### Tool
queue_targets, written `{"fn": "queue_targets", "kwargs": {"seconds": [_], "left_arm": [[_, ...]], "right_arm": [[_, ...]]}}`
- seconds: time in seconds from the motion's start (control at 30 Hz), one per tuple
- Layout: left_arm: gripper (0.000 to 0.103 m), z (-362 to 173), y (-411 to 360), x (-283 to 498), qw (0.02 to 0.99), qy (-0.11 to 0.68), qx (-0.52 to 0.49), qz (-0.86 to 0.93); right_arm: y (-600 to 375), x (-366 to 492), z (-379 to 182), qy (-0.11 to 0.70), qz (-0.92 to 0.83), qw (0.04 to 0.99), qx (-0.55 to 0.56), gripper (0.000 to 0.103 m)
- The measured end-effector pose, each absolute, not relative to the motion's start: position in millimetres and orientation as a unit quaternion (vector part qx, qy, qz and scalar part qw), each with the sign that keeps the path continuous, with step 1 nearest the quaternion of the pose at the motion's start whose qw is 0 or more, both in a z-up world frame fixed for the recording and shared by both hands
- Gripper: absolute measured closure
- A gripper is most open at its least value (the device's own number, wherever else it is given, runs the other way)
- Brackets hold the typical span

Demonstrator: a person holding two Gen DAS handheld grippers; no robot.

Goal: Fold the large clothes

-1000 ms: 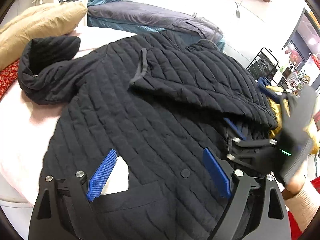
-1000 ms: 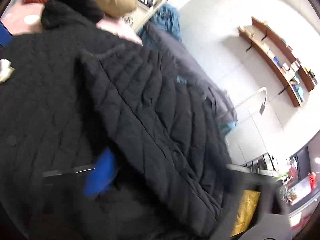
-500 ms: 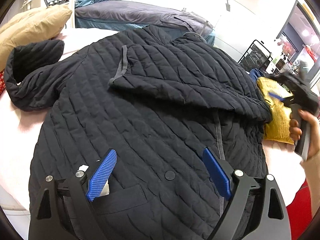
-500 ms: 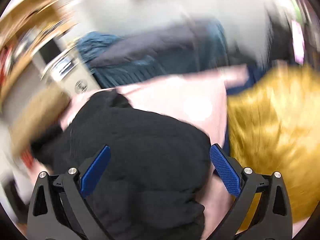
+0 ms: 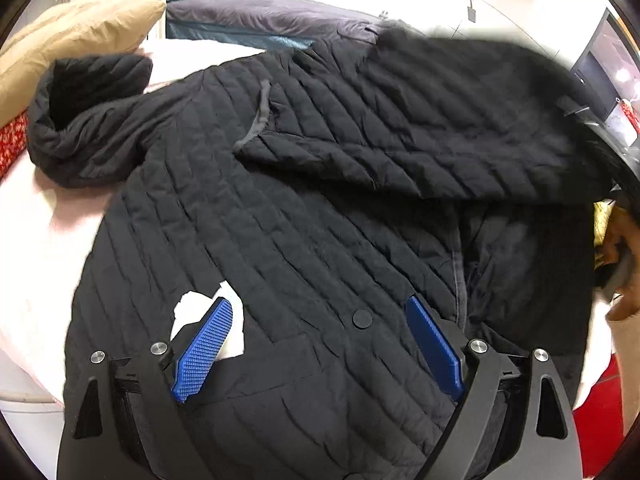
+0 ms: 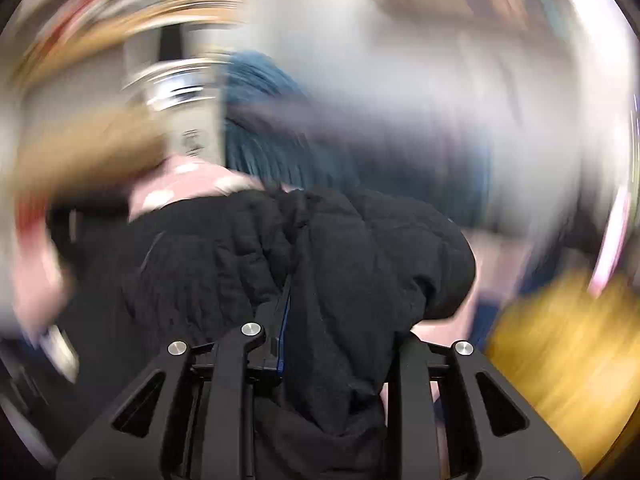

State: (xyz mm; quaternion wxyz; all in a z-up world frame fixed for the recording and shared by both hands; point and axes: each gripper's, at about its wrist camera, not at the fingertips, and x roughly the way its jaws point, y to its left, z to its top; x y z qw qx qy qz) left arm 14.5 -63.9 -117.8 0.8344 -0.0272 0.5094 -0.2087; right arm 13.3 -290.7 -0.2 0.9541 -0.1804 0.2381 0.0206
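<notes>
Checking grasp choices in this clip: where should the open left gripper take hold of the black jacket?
Grip the jacket's near hem, coming in low from the near side. The left gripper hovers open there, and the hem is a thin, flat free edge that two fingers can pinch. The right gripper is already shut on bunched jacket fabric.

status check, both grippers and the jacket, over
Left gripper open, hovering over black jacket. Right gripper shut on jacket fabric, view blurred. White paper lying on the jacket by left finger.

Right wrist view: background smeared by motion blur; black jacket (image 6: 320, 264) folds hide the right hand-held gripper (image 6: 316, 344) fingertips.
</notes>
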Motion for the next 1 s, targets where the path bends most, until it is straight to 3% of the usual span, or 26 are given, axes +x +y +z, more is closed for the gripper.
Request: {"fn": "queue_targets", "kwargs": {"seconds": [0.07,0.17,0.27,0.33,0.4,0.47,0.5,0.53,0.6,0.7,0.8,0.87,1.0], "left_arm": [[0.017,-122,-68,14,0.830,0.516,-0.026,-0.210],[0.017,-121,-76,12,0.829,0.514,-0.023,-0.219],[0.017,-117,-79,12,0.831,0.508,-0.019,-0.227],[0.017,-116,-79,14,0.831,0.507,-0.017,-0.229],[0.017,-116,-78,14,0.832,0.506,-0.015,-0.227],[0.016,-117,-76,16,0.833,0.506,-0.015,-0.222],[0.016,-117,-76,17,0.834,0.506,-0.015,-0.218],[0.014,-118,-74,19,0.835,0.506,-0.013,-0.213],[0.013,-121,-71,21,0.836,0.509,-0.014,-0.206],[0.013,-126,-66,21,0.835,0.514,-0.016,-0.195],[0.013,-127,-67,24,0.843,0.508,-0.003,-0.176],[0.013,-126,-71,26,0.847,0.503,0.012,-0.169],[0.013,-122,-81,25,0.857,0.486,0.037,-0.164]], "right_arm": [[-231,-23,0,0.154,0.023,0.927,-0.341,0.079],[-217,-38,-5,0.157,0.039,0.926,-0.340,0.077],[-251,-7,-24,0.229,-0.017,0.930,-0.285,0.074],[-299,13,-45,0.299,-0.061,0.927,-0.218,0.061],[-361,44,-77,0.413,-0.103,0.899,-0.101,0.058],[-410,53,-106,0.474,-0.103,0.874,0.022,0.057],[-422,50,-113,0.486,-0.105,0.865,0.057,0.051],[-424,47,-115,0.488,-0.113,0.863,0.073,0.035],[-420,33,-104,0.475,-0.129,0.866,0.084,0.021],[-419,9,-74,0.422,-0.115,0.888,0.144,0.021],[-391,-13,-29,0.321,-0.139,0.934,0.065,0.019],[-365,-13,-21,0.295,-0.111,0.949,0.001,0.010],[-309,26,-63,0.369,-0.061,0.923,-0.091,0.010]]}}
